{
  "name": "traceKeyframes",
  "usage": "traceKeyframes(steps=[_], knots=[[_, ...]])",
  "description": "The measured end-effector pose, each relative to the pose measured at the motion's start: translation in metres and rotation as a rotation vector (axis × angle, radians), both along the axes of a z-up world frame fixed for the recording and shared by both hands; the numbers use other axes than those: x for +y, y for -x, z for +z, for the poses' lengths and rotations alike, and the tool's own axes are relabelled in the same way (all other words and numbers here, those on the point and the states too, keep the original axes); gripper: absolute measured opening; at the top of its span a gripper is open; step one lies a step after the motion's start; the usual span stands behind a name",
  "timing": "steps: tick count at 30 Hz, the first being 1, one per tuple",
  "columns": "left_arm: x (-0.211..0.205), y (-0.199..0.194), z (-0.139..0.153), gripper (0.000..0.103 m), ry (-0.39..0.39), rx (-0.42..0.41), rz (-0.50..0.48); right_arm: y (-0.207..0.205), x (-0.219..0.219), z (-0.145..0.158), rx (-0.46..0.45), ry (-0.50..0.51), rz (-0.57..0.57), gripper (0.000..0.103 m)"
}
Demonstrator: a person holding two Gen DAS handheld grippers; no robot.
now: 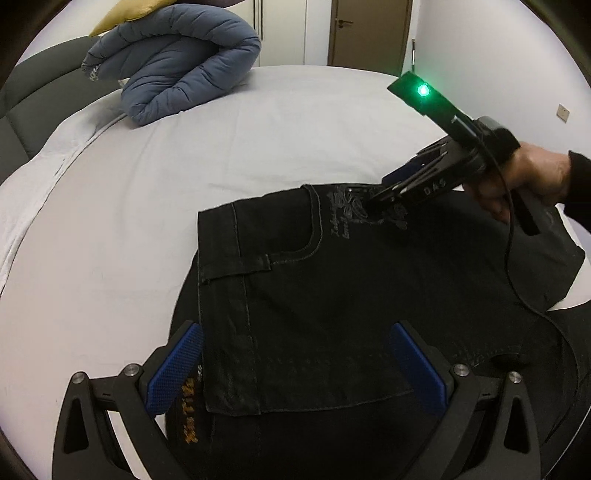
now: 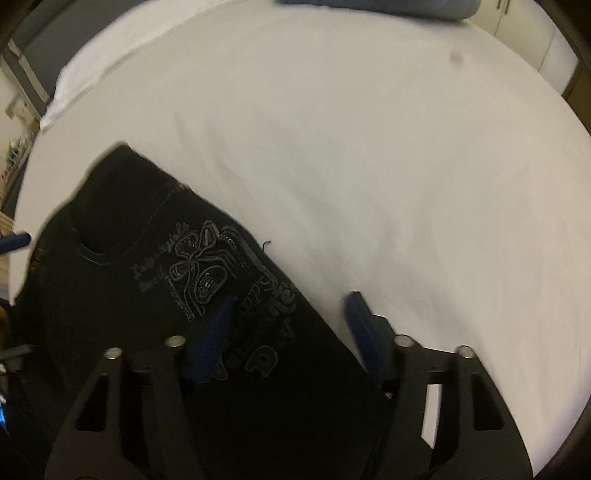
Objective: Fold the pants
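Observation:
Black jeans (image 1: 351,288) lie folded on the white bed sheet (image 1: 184,166), waistband to the left, grey embroidery on the far pocket. My left gripper (image 1: 295,365) is open, its blue pads (image 1: 173,369) spread above the near edge of the pants, holding nothing. My right gripper (image 1: 391,192) hovers over the embroidered far edge. In the right wrist view the right gripper (image 2: 291,332) is open, its blue pads (image 2: 214,339) straddling the far edge of the pants (image 2: 147,314) by the embroidery.
A rolled blue-grey duvet (image 1: 177,66) and a yellow pillow (image 1: 125,14) lie at the far left of the bed. A dark headboard (image 1: 22,110) is on the left. A wooden door (image 1: 369,29) stands beyond. A cable (image 1: 513,258) trails over the pants.

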State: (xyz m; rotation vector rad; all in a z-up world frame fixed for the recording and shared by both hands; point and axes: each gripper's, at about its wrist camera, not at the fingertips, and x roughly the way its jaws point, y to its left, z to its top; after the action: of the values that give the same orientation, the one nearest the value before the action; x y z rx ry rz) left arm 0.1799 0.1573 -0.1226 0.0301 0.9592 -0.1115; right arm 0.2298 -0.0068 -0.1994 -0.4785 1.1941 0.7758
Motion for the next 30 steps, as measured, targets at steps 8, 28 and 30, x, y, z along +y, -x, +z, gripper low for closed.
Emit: traceKeyframes(steps=[8,28,30], knots=[[-0.006,-0.031,0.024,0.103,-0.089,-0.089,-0.16,0.031,0.0,0.042,-0.086,-0.057,0.106,0.005],[-0.059,-0.074,0.048,0.103,-0.344,-0.036,-0.798,0.16,-0.015,0.12,-0.378,-0.068,0.389,0.005],[-0.058,-0.084,0.048,0.103,-0.377,-0.021,-0.808,0.175,-0.015,0.127,-0.387,-0.063,0.407,0.005]])
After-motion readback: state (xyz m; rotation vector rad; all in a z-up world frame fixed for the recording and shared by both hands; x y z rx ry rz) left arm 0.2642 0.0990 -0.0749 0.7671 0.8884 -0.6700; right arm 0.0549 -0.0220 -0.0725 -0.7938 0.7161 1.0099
